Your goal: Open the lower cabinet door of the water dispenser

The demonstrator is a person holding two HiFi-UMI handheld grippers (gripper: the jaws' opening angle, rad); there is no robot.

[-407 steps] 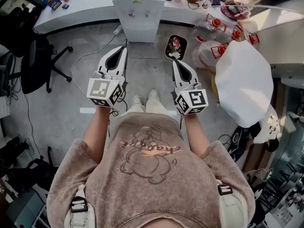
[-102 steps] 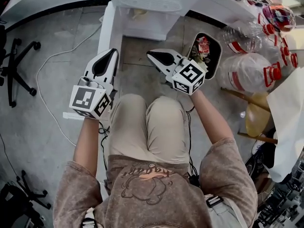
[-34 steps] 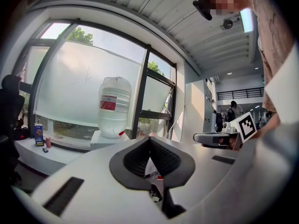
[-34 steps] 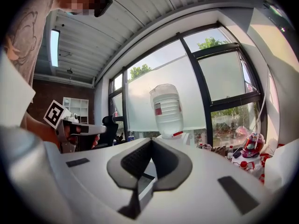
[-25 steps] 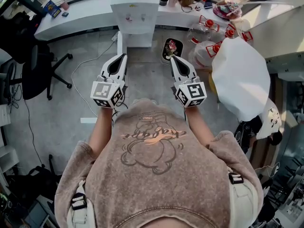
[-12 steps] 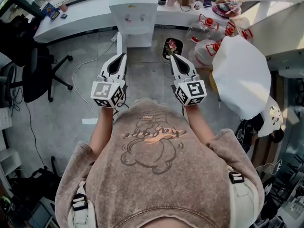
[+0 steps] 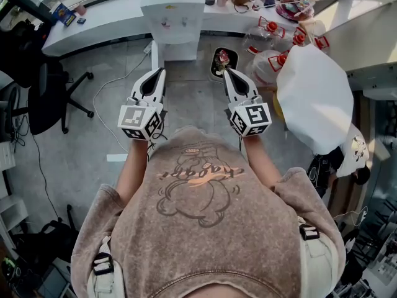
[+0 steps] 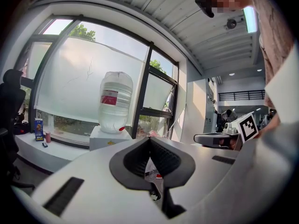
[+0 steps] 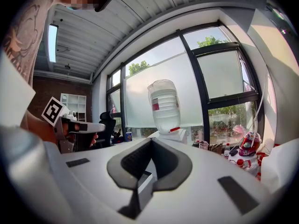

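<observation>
Grey concrete floor below me, a long white counter under the window ahead; against it stands the white box-shaped water dispenser (image 7: 172, 17) with a clear plastic bottle (image 9: 164, 104) on top — its white lower cabinet door (image 7: 154, 56) is swung out toward me, seen edge-on at the dispenser's left side. I hold both tools side by side, well short of it; the left gripper (image 7: 159, 73) has its jaws pressed together on nothing; the right gripper (image 7: 227, 73) is likewise clenched and empty. A black swivel office chair (image 7: 46, 89) sits off to the left — clear red-capped water jugs (image 7: 268, 64) to the right.
</observation>
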